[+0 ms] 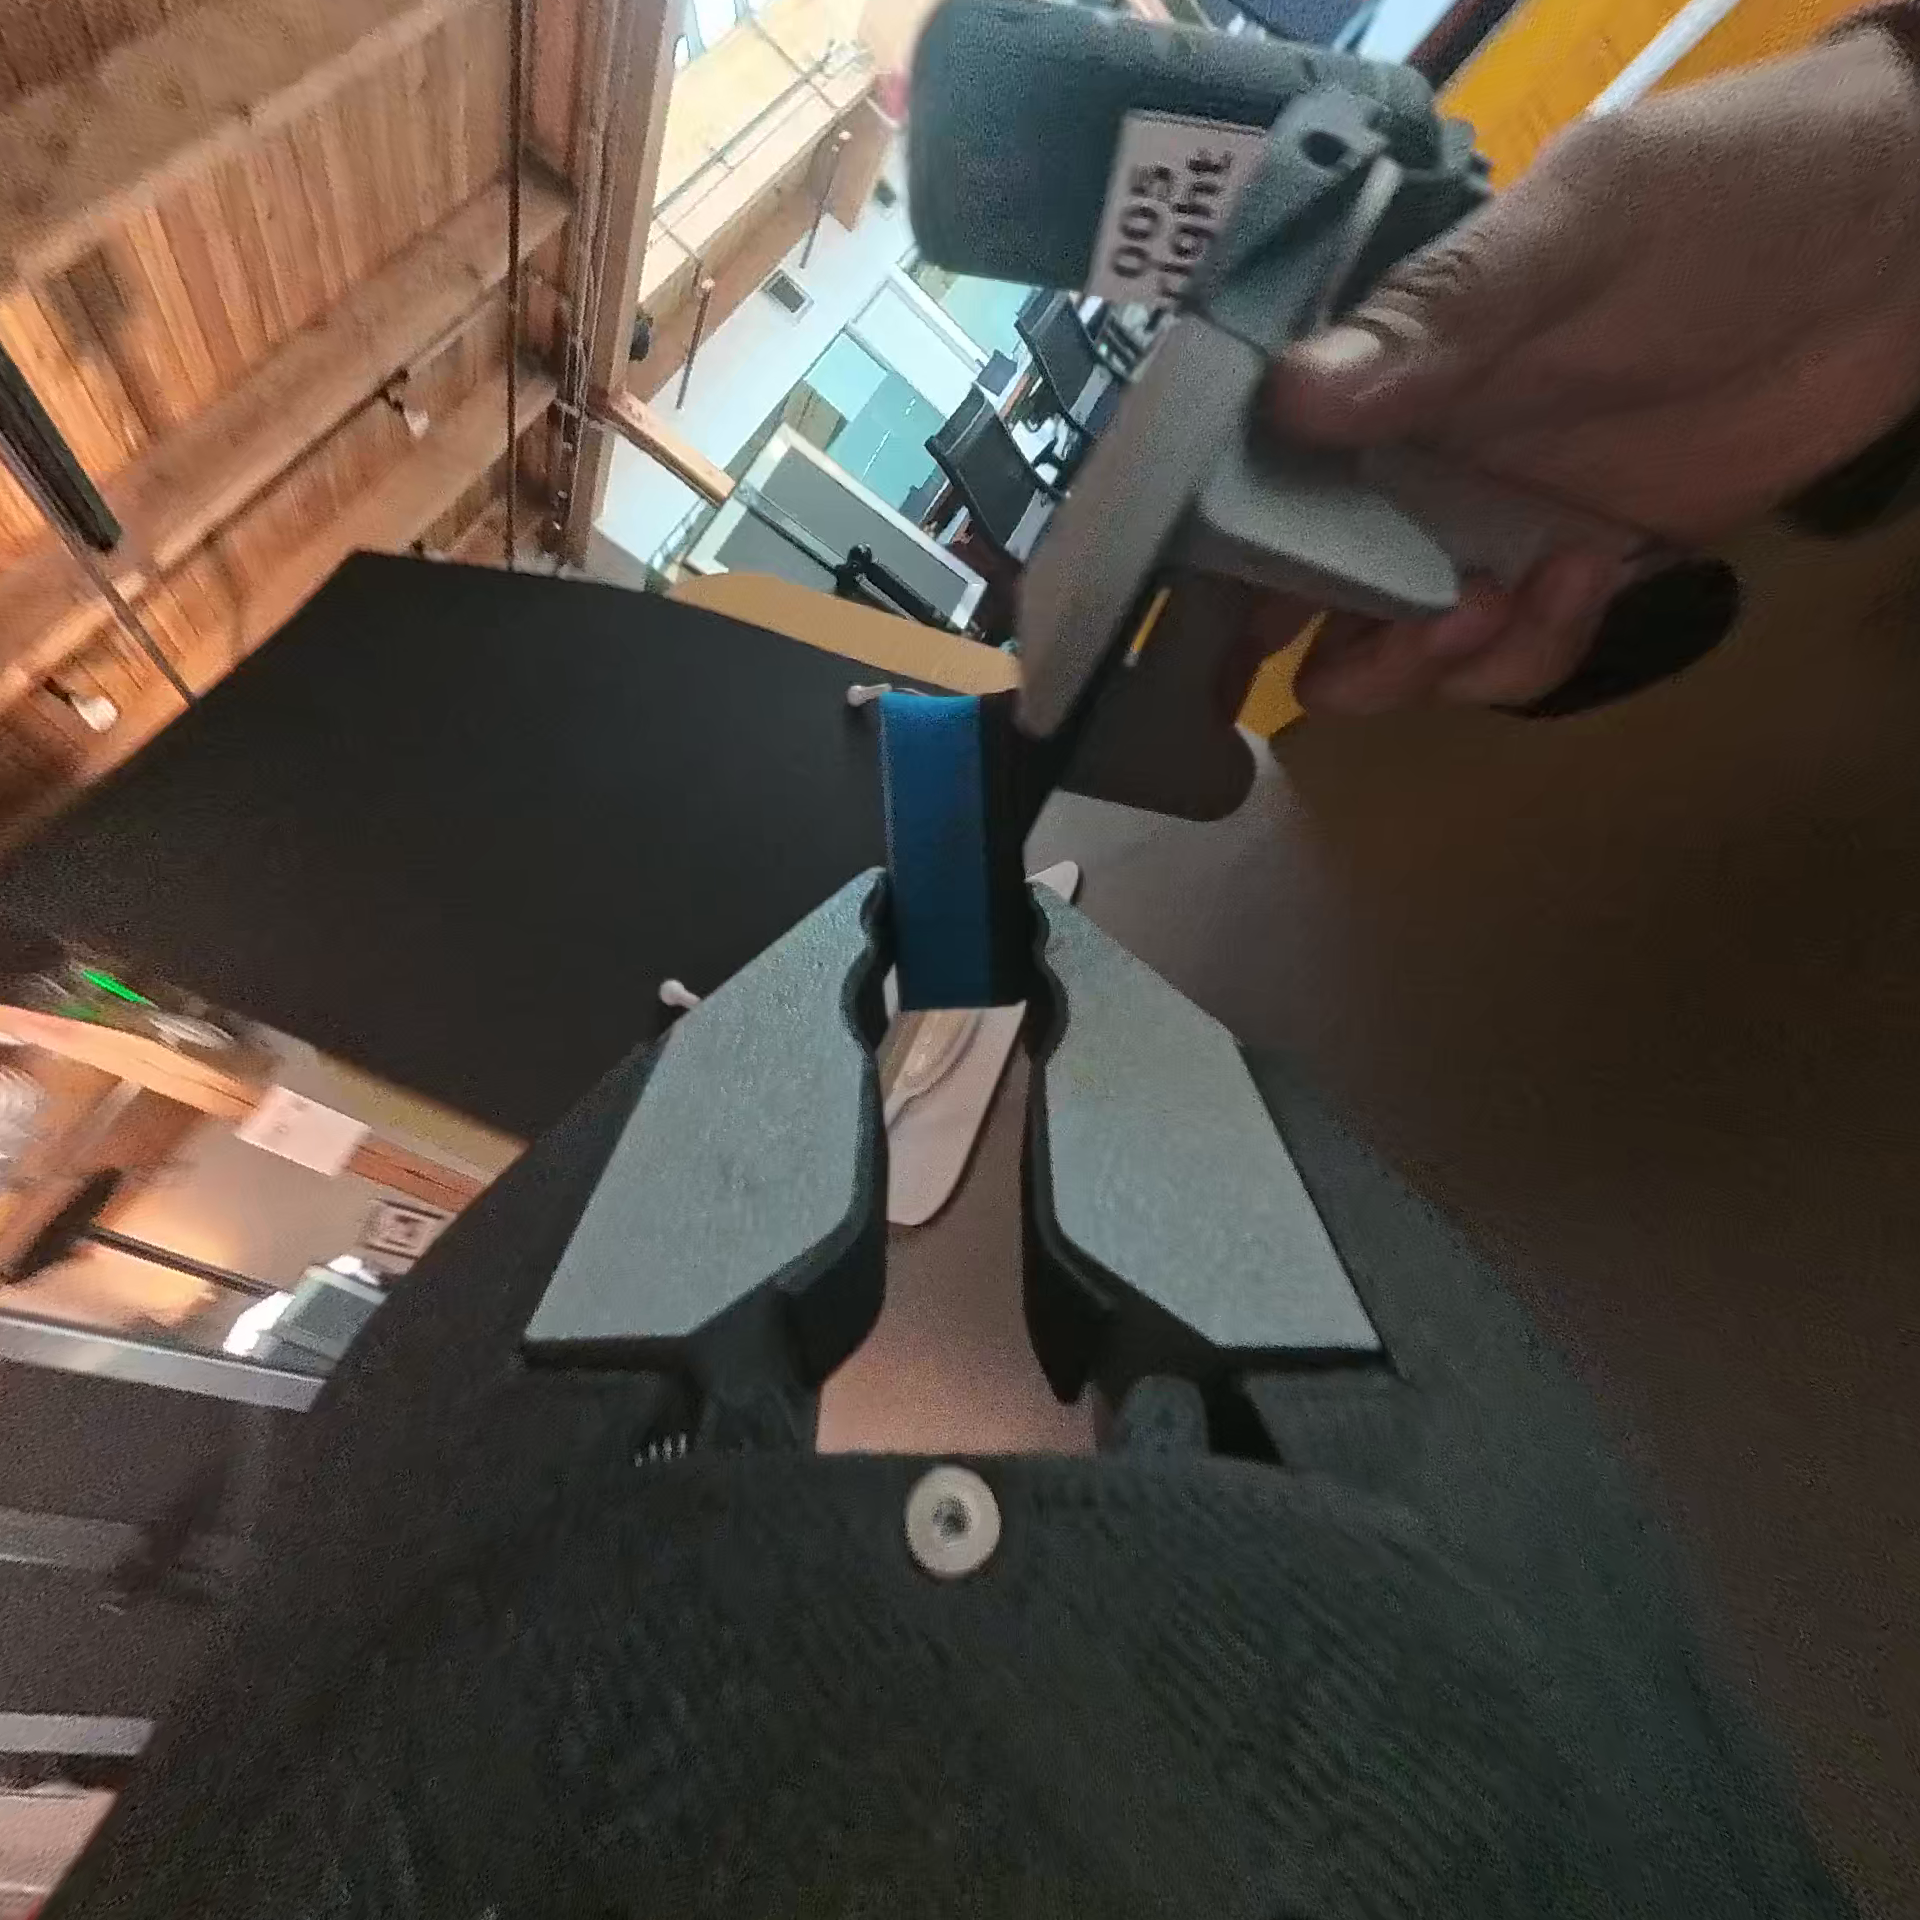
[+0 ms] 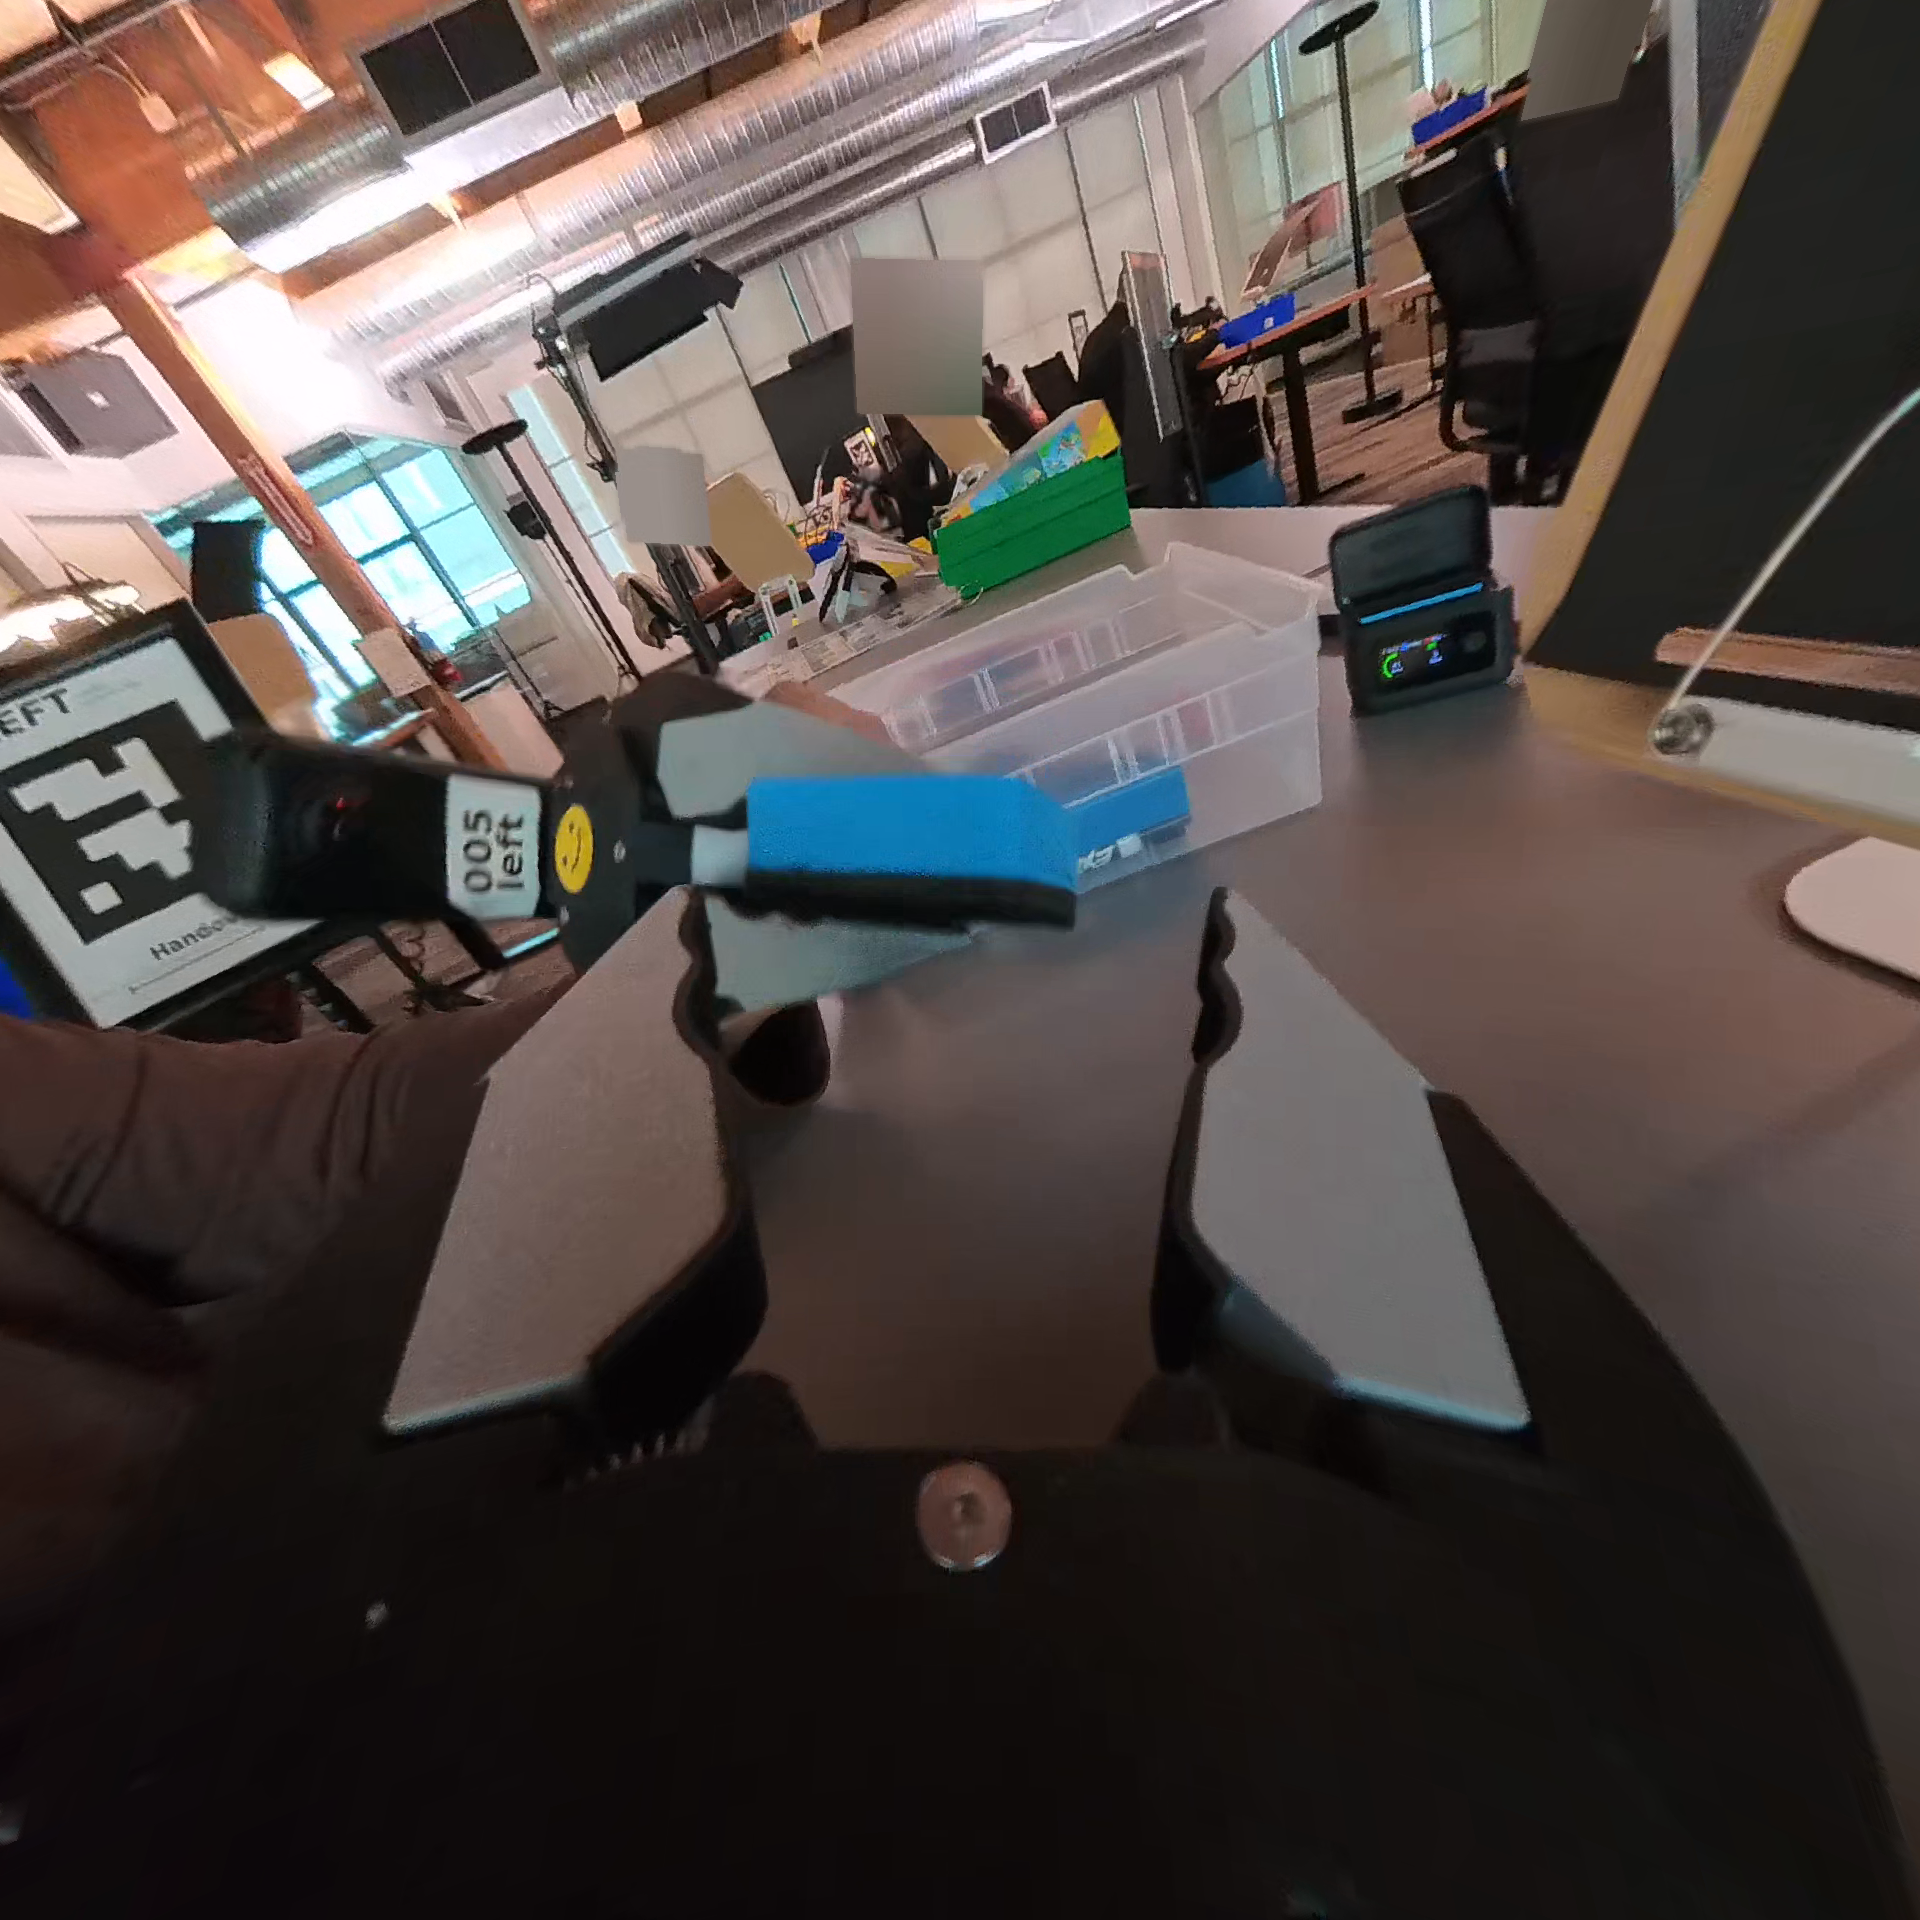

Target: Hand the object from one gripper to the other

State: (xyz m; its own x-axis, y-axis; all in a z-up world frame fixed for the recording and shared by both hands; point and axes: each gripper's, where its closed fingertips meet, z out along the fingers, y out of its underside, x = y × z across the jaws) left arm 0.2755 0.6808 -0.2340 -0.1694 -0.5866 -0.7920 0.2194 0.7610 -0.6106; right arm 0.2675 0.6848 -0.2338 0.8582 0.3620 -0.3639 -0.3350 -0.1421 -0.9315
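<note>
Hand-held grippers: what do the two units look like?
The left hand-held gripper has a black body, grey faceted fingers, a white label and a yellow smiley sticker. The right hand-held gripper has matching grey fingers with wavy black inner pads and a silver screw on its black base.

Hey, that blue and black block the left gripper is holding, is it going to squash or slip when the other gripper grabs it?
The blue and black block looks like foam with a dark felt layer, so probably light and slightly squashy. Its matte faces seem unlikely to slip in the left gripper. It juts out sideways without sagging, suggesting it's fairly stiff for the open right gripper.
</note>
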